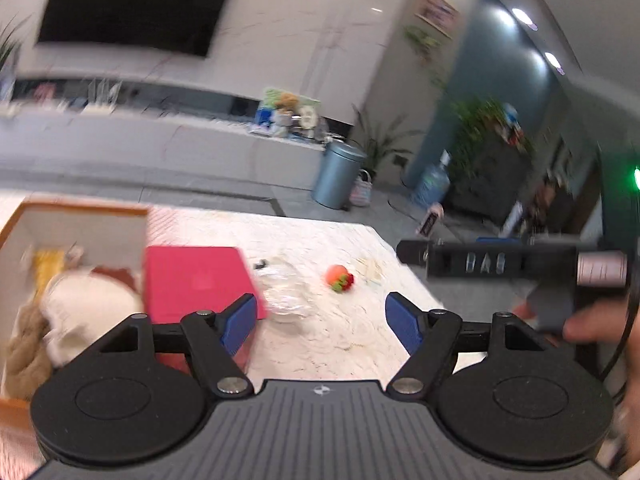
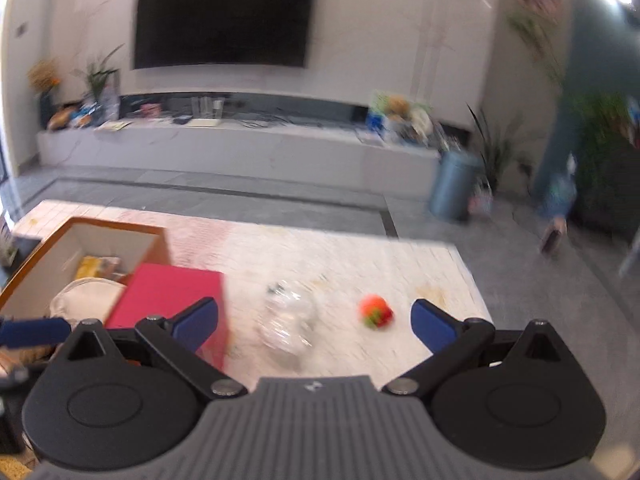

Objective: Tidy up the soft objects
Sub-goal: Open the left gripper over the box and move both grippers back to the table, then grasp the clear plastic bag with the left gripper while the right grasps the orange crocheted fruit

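Both views are smeared with motion blur, but the layout reads well enough. The left hand-held gripper (image 1: 320, 322) hangs above the near edge of the table (image 1: 360, 332), its blue pads (image 1: 240, 322) spread wide with nothing between them. The right hand-held gripper (image 2: 316, 326) is up over the same near edge, jaws equally wide, also empty. From the left wrist view you can see the right one's black body out past the table's right edge, with a hand (image 1: 592, 322) wrapped around its grip.

Over at the table's left side sits the wooden-rimmed box (image 1: 80, 210), open at the top. Inside it a cream plush toy (image 1: 88, 304) lies against the near wall, with a tan furry one (image 1: 24, 344) beside it at the near left corner, and something yellow (image 1: 48, 268) further back, too blurred to name. A red lid-like board (image 1: 200, 280) leans just beside the box's right wall, its lower edge toward the near side of the table.

Mid-table, a crumpled clear plastic bag (image 1: 288, 296) lies just right of the red board. Further right, well apart from the box, the small orange soft toy with a green and red tip (image 1: 340, 276) rests out on the marbled top, toward the right edge. It sits ahead of both grippers, touched by neither.
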`<state>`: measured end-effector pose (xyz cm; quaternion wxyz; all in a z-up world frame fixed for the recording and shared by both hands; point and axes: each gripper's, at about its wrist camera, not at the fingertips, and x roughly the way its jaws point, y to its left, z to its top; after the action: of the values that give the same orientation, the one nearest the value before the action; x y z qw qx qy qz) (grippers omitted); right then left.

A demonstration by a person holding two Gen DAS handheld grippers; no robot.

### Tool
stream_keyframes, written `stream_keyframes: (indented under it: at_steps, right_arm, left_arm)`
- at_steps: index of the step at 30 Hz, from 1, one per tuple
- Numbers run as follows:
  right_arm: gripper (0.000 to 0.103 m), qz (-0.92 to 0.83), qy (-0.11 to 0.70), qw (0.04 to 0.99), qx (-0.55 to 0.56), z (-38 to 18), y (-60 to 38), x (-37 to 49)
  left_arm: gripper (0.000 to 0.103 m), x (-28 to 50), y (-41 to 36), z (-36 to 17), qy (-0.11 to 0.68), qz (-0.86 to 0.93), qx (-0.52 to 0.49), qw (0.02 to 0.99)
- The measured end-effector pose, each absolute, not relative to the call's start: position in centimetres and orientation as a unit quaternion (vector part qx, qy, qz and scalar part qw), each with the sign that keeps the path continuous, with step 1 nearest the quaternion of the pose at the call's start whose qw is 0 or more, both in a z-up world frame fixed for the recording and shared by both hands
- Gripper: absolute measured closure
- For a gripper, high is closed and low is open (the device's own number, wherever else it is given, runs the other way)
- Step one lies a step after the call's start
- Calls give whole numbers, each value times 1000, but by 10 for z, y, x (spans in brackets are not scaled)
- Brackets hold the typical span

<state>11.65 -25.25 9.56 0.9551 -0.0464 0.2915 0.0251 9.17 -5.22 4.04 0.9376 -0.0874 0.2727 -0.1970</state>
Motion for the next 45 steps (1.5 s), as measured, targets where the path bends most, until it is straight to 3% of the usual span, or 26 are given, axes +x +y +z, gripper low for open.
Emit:
stream_keyframes:
  at_steps: [3, 11, 19, 21, 33, 35, 36, 37, 39, 41, 45]
  right_arm:
    - [3, 0, 304, 952, 21, 79, -304, 121]
    - [3, -35, 335, 939, 74, 19, -372, 185]
    - [4, -9, 393, 916, 76, -48, -371, 308]
    - [8, -15, 384, 920, 77, -66, -368, 321]
    - [8, -3, 388, 920, 51, -112, -369, 384]
    - [15, 1, 404, 915, 20, -125, -358, 390]
    - [25, -6, 413, 911, 13, -130, -355, 394]
    - [28, -12, 413, 910, 9, -133, -353, 395]
    - [36, -14, 406, 914, -2, -134, -351, 397]
    - [52, -10, 405, 914, -2, -132, -351, 395]
    - [53, -13, 407, 913, 9, -129, -356, 385]
  left_arm:
    - [17, 102, -90, 25, 273, -186, -57, 942]
    - [17, 148, -154, -28, 258, -172, -12, 950]
    - [17, 203, -179, -73, 327, -119, 9, 937]
    - [17, 211, -183, -81, 328, -97, 25, 939]
    - [16, 259, -205, -112, 352, 14, 59, 934]
    - [18, 262, -206, -115, 359, 18, 69, 931]
    - [21, 262, -206, -116, 359, 18, 73, 930]
    - [30, 264, -208, -118, 361, 24, 78, 929]
    - [36, 264, -208, -119, 362, 35, 81, 928]
    - [44, 264, -209, -118, 357, 40, 76, 930]
    - [51, 257, -208, -110, 358, 34, 69, 931]
